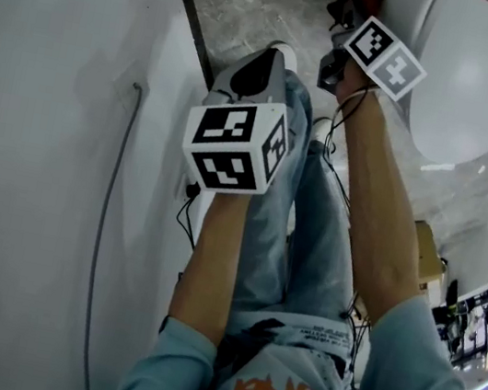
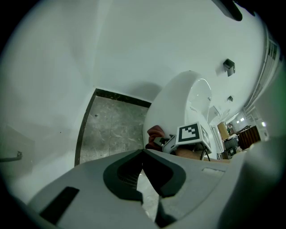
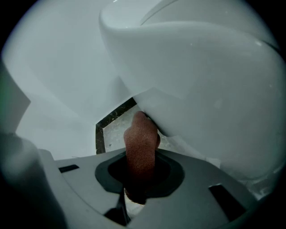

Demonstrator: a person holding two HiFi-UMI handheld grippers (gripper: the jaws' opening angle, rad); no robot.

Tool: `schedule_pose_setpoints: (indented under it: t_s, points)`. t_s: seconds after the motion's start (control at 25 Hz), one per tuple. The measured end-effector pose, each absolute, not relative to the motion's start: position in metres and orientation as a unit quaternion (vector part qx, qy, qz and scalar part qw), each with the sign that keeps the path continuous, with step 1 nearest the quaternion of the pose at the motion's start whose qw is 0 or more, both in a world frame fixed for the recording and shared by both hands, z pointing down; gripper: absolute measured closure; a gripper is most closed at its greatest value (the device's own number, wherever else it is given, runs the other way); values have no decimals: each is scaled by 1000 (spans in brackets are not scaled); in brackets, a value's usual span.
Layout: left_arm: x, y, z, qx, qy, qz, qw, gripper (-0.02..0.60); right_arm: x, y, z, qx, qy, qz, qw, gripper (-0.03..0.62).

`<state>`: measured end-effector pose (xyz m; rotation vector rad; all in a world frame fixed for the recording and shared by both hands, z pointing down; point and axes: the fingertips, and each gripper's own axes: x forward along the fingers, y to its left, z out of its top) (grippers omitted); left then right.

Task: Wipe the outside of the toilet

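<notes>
The white toilet [image 1: 481,82] stands at the upper right of the head view; its bowl [image 3: 201,85] fills the right gripper view. My right gripper [image 3: 140,154] is shut on a reddish-brown cloth [image 3: 141,141], whose tip presses against the underside of the bowl near the floor. In the head view its marker cube [image 1: 386,56] sits beside the toilet's left flank. My left gripper [image 2: 143,154] is shut with nothing between its jaws. It hangs back from the toilet [image 2: 176,105], with its cube [image 1: 236,146] over my legs. From it I see the cloth [image 2: 155,133] and the right cube [image 2: 192,133].
A white wall [image 1: 53,109] runs along the left with a thin cable [image 1: 106,212] on it. A dark skirting strip [image 2: 120,96] edges the grey marble floor [image 2: 111,129]. My jeans-clad legs [image 1: 311,239] stretch toward the toilet. Cluttered shelves [image 1: 483,325] show at far right.
</notes>
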<state>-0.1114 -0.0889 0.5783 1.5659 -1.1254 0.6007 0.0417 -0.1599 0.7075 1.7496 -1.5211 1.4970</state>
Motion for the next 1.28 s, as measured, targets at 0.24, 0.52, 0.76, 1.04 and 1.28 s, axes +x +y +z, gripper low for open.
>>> schedule_pose_setpoints:
  t_s: [0.24,0.52,0.76,1.04,1.28]
  points:
    - [-97,-70,576,663,-468,257,525,580,56,-121,708,625,-531,543,182,539]
    - [-91,-28,576,663,-475,272,511,581,67,-77,696,625,-530,552,153,539]
    - [-79,7,569,667,-483,276,495,581,85,-24,695,624,-525,559,148,539]
    - [-57,56,578,682,-478,290,471,581,111,34,708,624,-525,557,156,539]
    - [-50,96,583,678,-484,290,471,581,132,71,716,619,-538,541,189,539]
